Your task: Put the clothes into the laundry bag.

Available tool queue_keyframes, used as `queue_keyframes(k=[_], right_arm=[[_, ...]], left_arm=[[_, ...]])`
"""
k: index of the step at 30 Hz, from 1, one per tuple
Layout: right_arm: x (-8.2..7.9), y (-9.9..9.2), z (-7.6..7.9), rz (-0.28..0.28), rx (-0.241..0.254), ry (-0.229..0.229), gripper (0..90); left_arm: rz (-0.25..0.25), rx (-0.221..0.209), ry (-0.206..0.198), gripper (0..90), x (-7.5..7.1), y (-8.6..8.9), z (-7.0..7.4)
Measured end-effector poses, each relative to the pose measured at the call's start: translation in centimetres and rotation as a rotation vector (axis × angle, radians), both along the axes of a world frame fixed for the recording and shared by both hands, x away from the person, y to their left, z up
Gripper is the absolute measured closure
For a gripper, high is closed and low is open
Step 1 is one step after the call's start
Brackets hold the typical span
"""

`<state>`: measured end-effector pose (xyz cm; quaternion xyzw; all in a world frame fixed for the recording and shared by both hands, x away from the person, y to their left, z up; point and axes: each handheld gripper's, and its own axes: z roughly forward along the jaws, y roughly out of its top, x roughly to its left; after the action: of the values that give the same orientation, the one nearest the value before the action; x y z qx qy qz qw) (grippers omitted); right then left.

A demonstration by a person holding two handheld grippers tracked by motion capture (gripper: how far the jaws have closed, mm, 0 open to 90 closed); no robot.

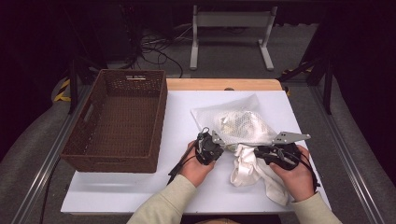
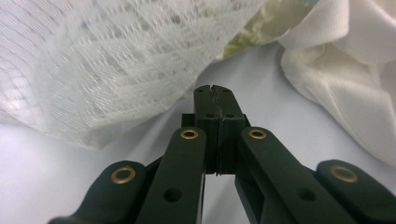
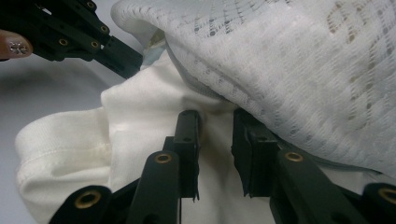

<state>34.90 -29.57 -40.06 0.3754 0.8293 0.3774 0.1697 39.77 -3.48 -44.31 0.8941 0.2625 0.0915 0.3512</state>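
While the brown basket (image 1: 116, 121) sits at the worktop's (image 1: 187, 126) left, our left gripper (image 1: 215, 140) has its fingers (image 2: 208, 100) shut on nothing, just beside the mesh bag (image 1: 236, 123). Right gripper (image 1: 258, 151) fingers (image 3: 189, 135) pinch the white cloth (image 1: 250, 170) at the bag's mouth, cloth spilling onto the worktop.

A lab: metal frame rails (image 1: 51, 154), floor cables (image 1: 154, 49), dark surroundings.

Mesh bag (image 1: 238, 122) looks like open netted fabric, garment (image 1: 254, 171) soft matt cloth, basket (image 1: 119, 121) rough woven wicker, desk (image 1: 180, 126) smooth matt white.
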Motion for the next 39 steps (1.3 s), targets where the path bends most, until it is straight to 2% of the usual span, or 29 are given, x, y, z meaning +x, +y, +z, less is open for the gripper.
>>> queue_keyframes(k=[3, 4, 6, 7, 10, 14, 17, 19, 22, 24, 26, 28, 30, 35, 37, 39], right_arm=[[0.0, 0.0, 0.0, -0.001, -0.001, 0.0, 71.3], [0.0, 0.0, 0.0, -0.001, -0.001, 0.0, 71.3], [0.0, 0.0, 0.0, 0.0, 0.002, 0.001, 71.2], [0.0, 0.0, 0.0, 0.001, 0.002, 0.001, 71.3], [0.0, -0.1, 0.0, 0.003, 0.006, 0.002, 71.2], [0.0, -0.1, 0.0, 0.004, 0.006, 0.002, 70.7], [0.0, 0.0, 0.0, 0.003, 0.006, 0.001, 70.6], [0.0, 0.0, 0.0, 0.003, 0.005, 0.001, 70.7], [0.0, 0.0, 0.0, 0.003, 0.007, 0.003, 70.7], [0.0, -0.1, 0.0, 0.002, 0.008, 0.002, 70.7], [0.0, -0.2, 0.0, 0.003, 0.013, 0.004, 70.7], [0.0, -0.3, 0.0, 0.002, 0.021, 0.011, 70.7], [0.1, -0.2, 0.0, 0.006, 0.021, 0.01, 70.8], [0.0, -0.2, 0.1, 0.002, 0.019, 0.01, 70.7], [0.0, -0.2, 0.1, -0.002, 0.017, 0.005, 70.8], [0.0, -0.3, 0.1, -0.004, 0.02, 0.004, 70.8]], left_arm=[[0.012, -0.021, 0.013, 88.1, 0.4, -0.4, -0.6], [0.02, -0.024, 0.0, 82.1, 0.6, -0.6, -0.8], [0.042, -0.027, 0.004, 71.6, 0.9, -0.8, -1.2], [0.048, -0.034, -0.003, 68.2, 1.0, -0.8, -1.3], [0.071, -0.015, -0.055, 59.8, 1.1, -1.1, -1.5], [0.087, -0.035, -0.066, 56.7, 1.4, -1.3, -1.8], [0.087, -0.034, -0.084, 59.3, 1.4, -1.4, -1.8], [0.063, -0.025, -0.099, 68.3, 1.3, -1.6, -1.8], [0.042, 0.067, -0.116, 87.3, 1.3, -2.4, -1.2], [0.049, 0.062, -0.108, 88.7, 1.3, -2.4, -1.2], [0.048, 0.043, -0.066, 89.0, 1.5, -1.9, -1.0], [0.045, 0.048, -0.03, 89.2, 1.3, -1.5, -0.8], [0.029, 0.06, -0.02, 89.2, 1.2, -1.3, -0.6], [0.005, 0.066, -0.023, 89.3, 0.4, -0.7, 0.4], [-0.005, 0.07, -0.036, 89.3, 0.0, -0.4, 0.7], [0.007, 0.045, -0.052, 89.2, -0.2, -0.1, 1.0]])
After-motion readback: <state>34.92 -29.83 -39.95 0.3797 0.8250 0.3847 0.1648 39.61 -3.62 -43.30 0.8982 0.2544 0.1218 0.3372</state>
